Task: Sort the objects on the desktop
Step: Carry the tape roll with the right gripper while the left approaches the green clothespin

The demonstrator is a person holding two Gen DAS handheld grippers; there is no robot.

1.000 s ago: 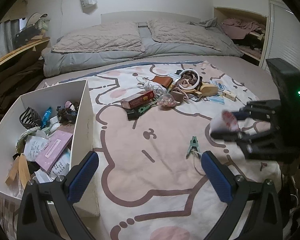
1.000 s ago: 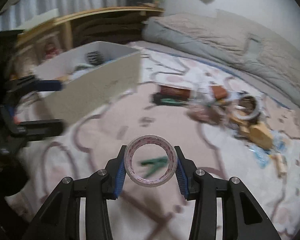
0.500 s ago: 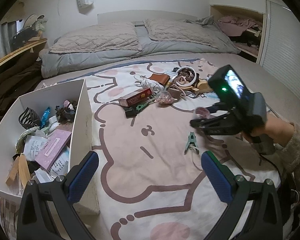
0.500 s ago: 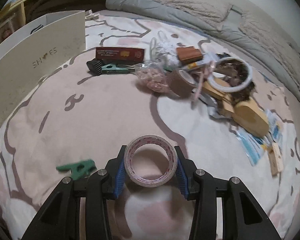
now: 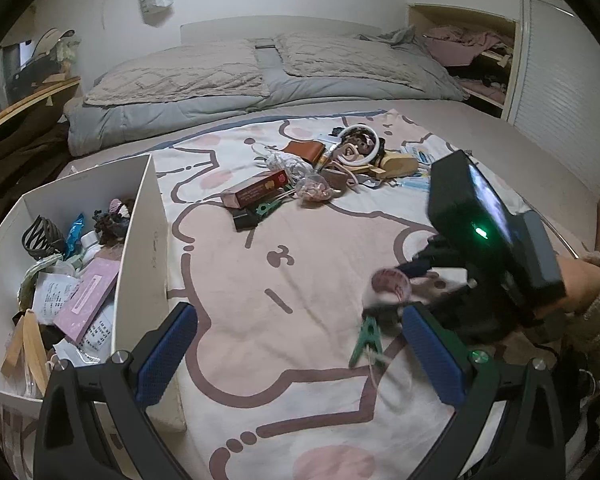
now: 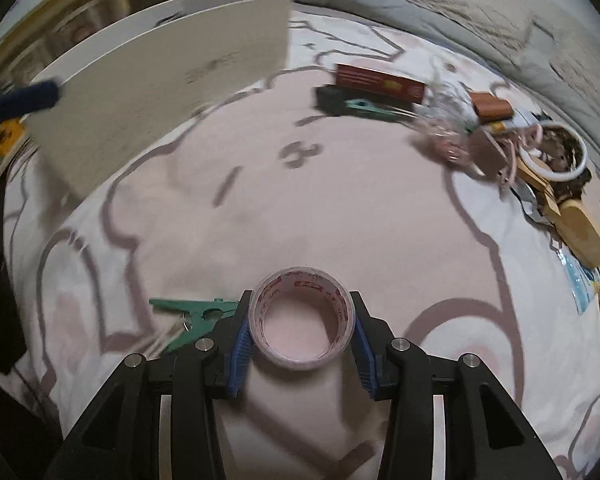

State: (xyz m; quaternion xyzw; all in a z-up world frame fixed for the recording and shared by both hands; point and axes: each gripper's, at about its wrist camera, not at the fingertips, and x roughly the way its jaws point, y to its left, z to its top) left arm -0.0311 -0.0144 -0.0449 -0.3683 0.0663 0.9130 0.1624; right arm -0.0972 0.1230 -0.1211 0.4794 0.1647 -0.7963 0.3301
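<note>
The right gripper [image 6: 302, 330] has its jaws pinching a roll of clear tape [image 6: 301, 326] by its sides, held above the pink cartoon blanket [image 6: 340, 208] on the bed. A green clothespin [image 6: 196, 314] lies on the blanket just left of the roll. The left gripper [image 5: 300, 356] hangs with its jaws spread wide and nothing between them, beside the white box [image 5: 148, 248] of sorted items. A cluttered pile [image 5: 324, 168] lies farther up the blanket.
</note>
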